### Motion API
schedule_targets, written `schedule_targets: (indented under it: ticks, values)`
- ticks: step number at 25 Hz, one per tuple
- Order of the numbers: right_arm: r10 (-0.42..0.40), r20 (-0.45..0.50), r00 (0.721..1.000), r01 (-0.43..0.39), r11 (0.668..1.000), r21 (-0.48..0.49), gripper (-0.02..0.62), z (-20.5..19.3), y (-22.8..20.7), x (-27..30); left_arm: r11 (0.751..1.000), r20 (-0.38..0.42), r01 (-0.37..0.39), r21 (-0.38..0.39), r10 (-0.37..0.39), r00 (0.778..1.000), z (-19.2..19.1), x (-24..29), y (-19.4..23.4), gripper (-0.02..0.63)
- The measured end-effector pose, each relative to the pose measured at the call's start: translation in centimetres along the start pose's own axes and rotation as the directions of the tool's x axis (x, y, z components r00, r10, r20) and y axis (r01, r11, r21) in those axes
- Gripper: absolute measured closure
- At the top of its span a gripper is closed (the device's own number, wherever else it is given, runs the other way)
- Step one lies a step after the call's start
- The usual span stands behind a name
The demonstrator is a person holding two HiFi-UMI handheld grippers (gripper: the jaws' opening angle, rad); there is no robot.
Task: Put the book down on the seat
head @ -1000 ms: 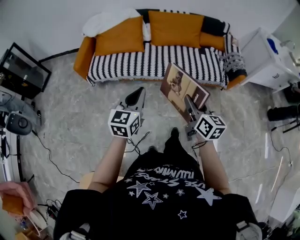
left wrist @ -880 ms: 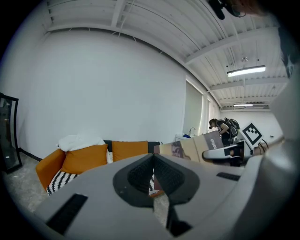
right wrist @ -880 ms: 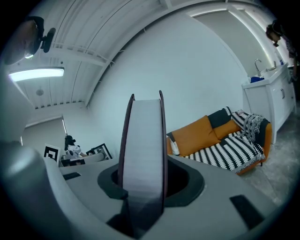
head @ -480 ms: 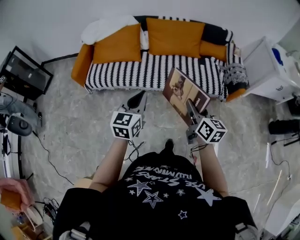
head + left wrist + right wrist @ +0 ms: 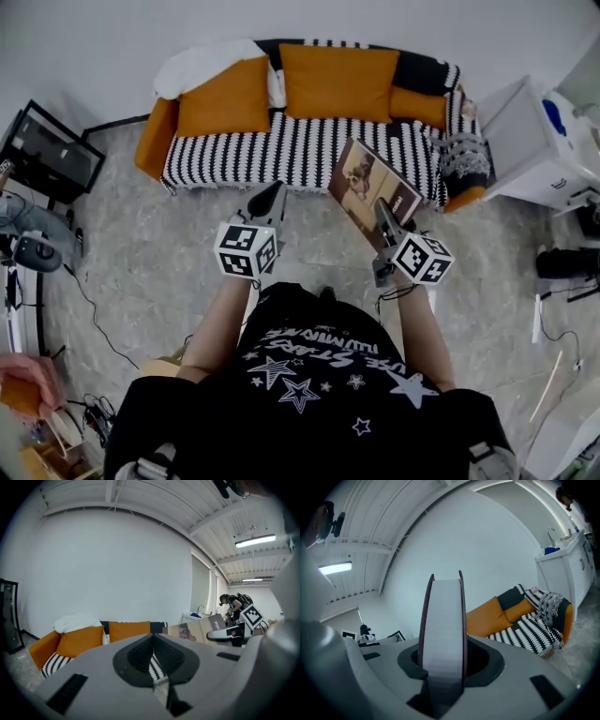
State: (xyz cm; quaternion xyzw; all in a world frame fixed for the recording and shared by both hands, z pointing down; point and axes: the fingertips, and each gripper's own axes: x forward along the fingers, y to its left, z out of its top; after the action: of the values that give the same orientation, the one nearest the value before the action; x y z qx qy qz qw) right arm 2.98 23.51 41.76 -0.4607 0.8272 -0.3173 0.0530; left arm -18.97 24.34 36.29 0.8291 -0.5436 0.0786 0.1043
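A brown-covered book (image 5: 373,190) with a picture on its front is held up in the air, tilted, just in front of the sofa's right half. My right gripper (image 5: 384,214) is shut on its near edge; in the right gripper view the book's white page block (image 5: 443,634) stands edge-on between the jaws. The sofa seat (image 5: 309,141) has a black-and-white zigzag cover, with orange cushions (image 5: 337,82) along the back. My left gripper (image 5: 266,200) hangs left of the book, above the floor before the sofa, shut and holding nothing. The book (image 5: 199,630) shows at the right of the left gripper view.
A white blanket (image 5: 202,66) lies on the sofa's left back corner and a patterned throw (image 5: 462,150) over its right arm. A white cabinet (image 5: 539,141) stands to the right, a dark-framed panel (image 5: 47,155) to the left. Cables (image 5: 94,309) trail over the marble floor.
Both grippers and the book have drawn a little nearer to the sofa as the person steps forward. The grip on the book is the same.
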Motion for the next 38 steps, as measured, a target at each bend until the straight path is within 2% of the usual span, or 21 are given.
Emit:
schedule_targets:
  ticks: [6,13,23,32,38]
  values:
    - [0.016,-0.036,0.999,-0.015,1.0,0.019,0.443,-0.5,-1.4,0.8,1.0,-0.038,-0.006,0.0,0.006,0.999,-1.1,1.4,-1.0,0.597]
    - [0.0,-0.055,0.998,0.001,1.0,0.02,0.443,0.1,-2.0,3.0,0.999,-0.04,0.033,-0.003,-0.033,0.999,-0.3,5.0,-0.2,0.597]
    - [-0.122,-0.035,0.992,0.122,0.992,0.019,0.443,3.9,-8.4,6.9,0.984,-0.048,0.18,-0.015,-0.181,0.982,0.6,17.4,-0.4,0.597]
    - [-0.196,-0.029,0.98,0.197,0.98,0.033,0.443,9.6,-13.9,14.2,0.972,-0.089,0.231,-0.031,-0.233,0.968,2.6,28.3,2.8,0.597]
    - [-0.222,-0.042,0.974,0.224,0.973,0.053,0.443,11.5,-16.4,18.5,0.962,-0.125,0.272,-0.013,-0.272,0.954,3.5,33.8,4.2,0.597]
